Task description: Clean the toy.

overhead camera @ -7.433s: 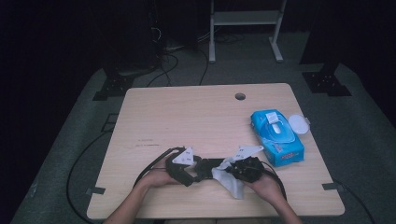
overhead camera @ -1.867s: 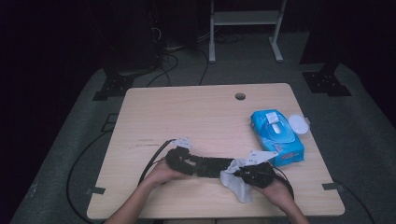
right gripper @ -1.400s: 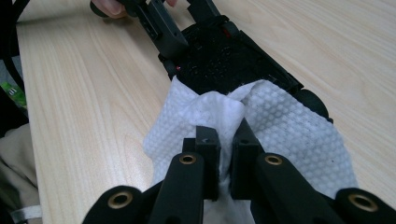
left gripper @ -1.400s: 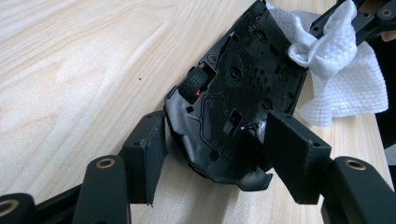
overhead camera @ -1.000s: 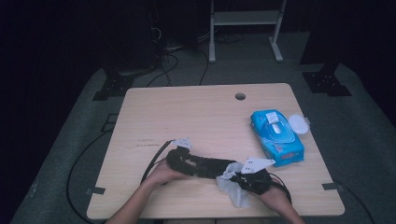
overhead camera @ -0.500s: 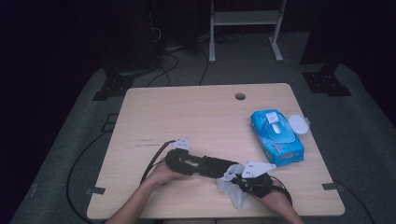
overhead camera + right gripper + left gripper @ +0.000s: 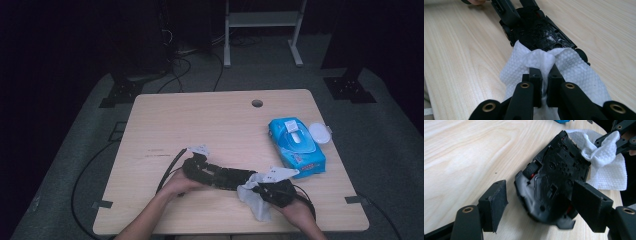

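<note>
Toy car (image 7: 551, 185), black plastic and lying flipped so its ribbed chassis and small rubber wheels face up, sits near your edge of the wooden table (image 7: 210, 115), between your two hands. Your right gripper (image 7: 544, 75) has its jaws pinched nearly shut on a bunched fold of white wet wipe (image 7: 564, 67), dimpled and soft, pressed to the car's near end. Your left gripper (image 7: 539, 202) stands wide open around the car's other end, one foam pad seemingly against the body and the other clear of it, so it braces rather than clamps. You look to be partway through wiping the underside; the next stroke calls for dragging the wipe along the chassis while the left jaws steady it. Farther right lies the blue wet-wipe pack (image 7: 296, 147), its round white lid (image 7: 319, 133) just beside it.
</note>
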`<state>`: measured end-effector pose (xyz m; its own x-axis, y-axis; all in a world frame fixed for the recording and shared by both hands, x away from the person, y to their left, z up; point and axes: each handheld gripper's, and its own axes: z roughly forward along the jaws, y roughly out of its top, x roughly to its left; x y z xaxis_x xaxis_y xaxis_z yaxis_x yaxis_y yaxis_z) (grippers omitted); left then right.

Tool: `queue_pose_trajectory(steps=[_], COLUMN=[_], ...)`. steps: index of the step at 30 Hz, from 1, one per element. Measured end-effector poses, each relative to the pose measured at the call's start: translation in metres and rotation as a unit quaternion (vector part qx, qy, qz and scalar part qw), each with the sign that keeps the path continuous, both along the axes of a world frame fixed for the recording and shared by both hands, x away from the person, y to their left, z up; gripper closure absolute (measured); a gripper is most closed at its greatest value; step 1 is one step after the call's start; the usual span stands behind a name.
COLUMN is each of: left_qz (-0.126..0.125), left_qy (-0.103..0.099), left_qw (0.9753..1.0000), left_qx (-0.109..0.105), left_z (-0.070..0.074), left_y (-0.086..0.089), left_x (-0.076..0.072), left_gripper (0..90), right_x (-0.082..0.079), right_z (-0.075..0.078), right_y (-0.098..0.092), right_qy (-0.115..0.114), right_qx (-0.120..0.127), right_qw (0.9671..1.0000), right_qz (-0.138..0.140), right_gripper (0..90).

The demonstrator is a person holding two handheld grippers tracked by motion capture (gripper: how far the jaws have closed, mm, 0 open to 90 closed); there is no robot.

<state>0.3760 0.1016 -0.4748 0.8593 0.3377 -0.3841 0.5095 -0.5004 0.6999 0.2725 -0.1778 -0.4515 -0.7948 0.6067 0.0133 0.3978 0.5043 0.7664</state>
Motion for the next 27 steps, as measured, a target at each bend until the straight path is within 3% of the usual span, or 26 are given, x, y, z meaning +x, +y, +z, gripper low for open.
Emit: queue_pose_trajectory(steps=[5, 17, 21, 27], left_qz=[0.002, 0.012, 0.018, 0.011], left_qy=[0.016, 0.049, 0.039, 0.009], left_qw=[0.9999, 0.9986, 0.9986, 0.9991], left_qx=[0.000, -0.019, -0.030, -0.041], left_z=[-0.003, -0.005, -0.005, -0.001], left_y=[-0.004, -0.007, -0.006, -0.001], left_x=[0.001, 0.004, 0.001, -0.004], left_gripper=[27.1, 35.1, 38.0, 44.0], right_x=[-0.002, -0.006, -0.007, -0.012], right_z=[-0.002, -0.006, -0.007, -0.008], right_y=[0.000, -0.001, -0.001, -0.001], right_qy=[-0.014, -0.031, -0.037, -0.047], right_qx=[-0.004, -0.001, 0.002, -0.001], right_qw=[0.9998, 0.9993, 0.9991, 0.9985], right_qz=[0.016, 0.021, 0.023, 0.028], right_gripper=[85.3, 85.5, 85.6, 85.7])
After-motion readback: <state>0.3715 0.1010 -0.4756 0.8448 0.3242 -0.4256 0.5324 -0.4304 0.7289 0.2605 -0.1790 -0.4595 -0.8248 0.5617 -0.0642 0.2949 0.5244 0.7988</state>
